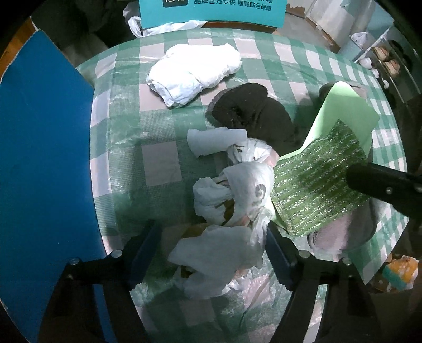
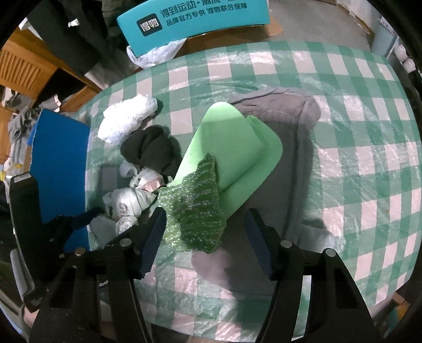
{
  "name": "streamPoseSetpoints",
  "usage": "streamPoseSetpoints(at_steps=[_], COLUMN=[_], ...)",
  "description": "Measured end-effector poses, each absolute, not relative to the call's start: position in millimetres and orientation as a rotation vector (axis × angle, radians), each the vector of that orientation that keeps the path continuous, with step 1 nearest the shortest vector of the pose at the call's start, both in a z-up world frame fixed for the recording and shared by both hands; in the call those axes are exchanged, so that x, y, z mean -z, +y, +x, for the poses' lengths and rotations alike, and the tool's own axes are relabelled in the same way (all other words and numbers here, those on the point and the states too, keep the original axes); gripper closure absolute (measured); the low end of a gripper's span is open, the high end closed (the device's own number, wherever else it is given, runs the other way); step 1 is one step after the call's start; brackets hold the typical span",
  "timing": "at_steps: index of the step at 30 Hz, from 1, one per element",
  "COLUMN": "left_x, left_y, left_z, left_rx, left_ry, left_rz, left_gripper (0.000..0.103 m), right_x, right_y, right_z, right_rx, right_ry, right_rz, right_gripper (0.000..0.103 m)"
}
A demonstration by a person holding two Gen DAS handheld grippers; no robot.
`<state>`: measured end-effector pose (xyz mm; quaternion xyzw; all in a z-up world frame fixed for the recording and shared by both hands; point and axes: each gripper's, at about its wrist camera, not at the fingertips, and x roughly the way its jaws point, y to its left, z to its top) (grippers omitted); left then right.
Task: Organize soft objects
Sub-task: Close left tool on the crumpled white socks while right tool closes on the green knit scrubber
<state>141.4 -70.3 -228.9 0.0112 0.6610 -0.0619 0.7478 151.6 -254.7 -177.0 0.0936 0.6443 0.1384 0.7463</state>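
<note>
- Your left gripper (image 1: pixel 213 250) points down over the checked tablecloth (image 1: pixel 158 163), jaws spread either side of a crumpled white plastic bag (image 1: pixel 224 253); the pads stand just beside it without clearly pressing.
- Your right gripper (image 2: pixel 205 237) hangs with jaws apart around the near edge of a glittery green scouring cloth (image 2: pixel 197 211), not pinching it.
- Far left, a blue board (image 1: pixel 44 158) leans at the table's edge.
- Centre right, a grey garment (image 2: pixel 290 118) lies under a curled light-green foam sheet (image 2: pixel 237 147), which the scouring cloth overlaps.
- Beyond the bag, a dark sock bundle (image 1: pixel 253 118) sits touching it, with a folded white cloth (image 1: pixel 195 74) farther off.
- Farthest, a teal box (image 2: pixel 195 21) with printed lettering stands past the table.
</note>
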Motion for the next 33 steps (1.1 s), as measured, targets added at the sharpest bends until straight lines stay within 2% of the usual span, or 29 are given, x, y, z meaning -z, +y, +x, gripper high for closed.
streamPoseSetpoints(at_steps=[4,6,7,8,12,14,20,33], left_x=[233,231,232,233,226,225,205,181], left_y=[-69,-68,-66,-65,-64,-74,-86,-81], left_z=[143,141,142,143,138,135,126,110], left_rx=[0.146,0.157,0.167,0.175,0.189,0.192,0.189,0.203], left_ry=[1.437,1.433,1.433,1.437,1.434,1.429,1.399,1.374], left_rz=[0.036,0.037,0.032,0.028,0.020,0.025,0.037,0.030], left_gripper=[0.031,0.040,0.047,0.054,0.066,0.072,0.077,0.081], right_x=[181,182,182,182,177,175,166,156], right_y=[-248,-245,-245,-244,-245,-244,-243,-249], right_z=[152,152,152,153,151,150,143,114], right_rx=[-0.314,-0.313,-0.311,-0.313,-0.318,-0.323,-0.348,-0.369], right_ry=[1.431,1.436,1.438,1.437,1.430,1.426,1.415,1.415], right_rz=[0.194,0.189,0.189,0.188,0.189,0.191,0.203,0.186], right_gripper=[0.053,0.066,0.070,0.079,0.089,0.089,0.091,0.091])
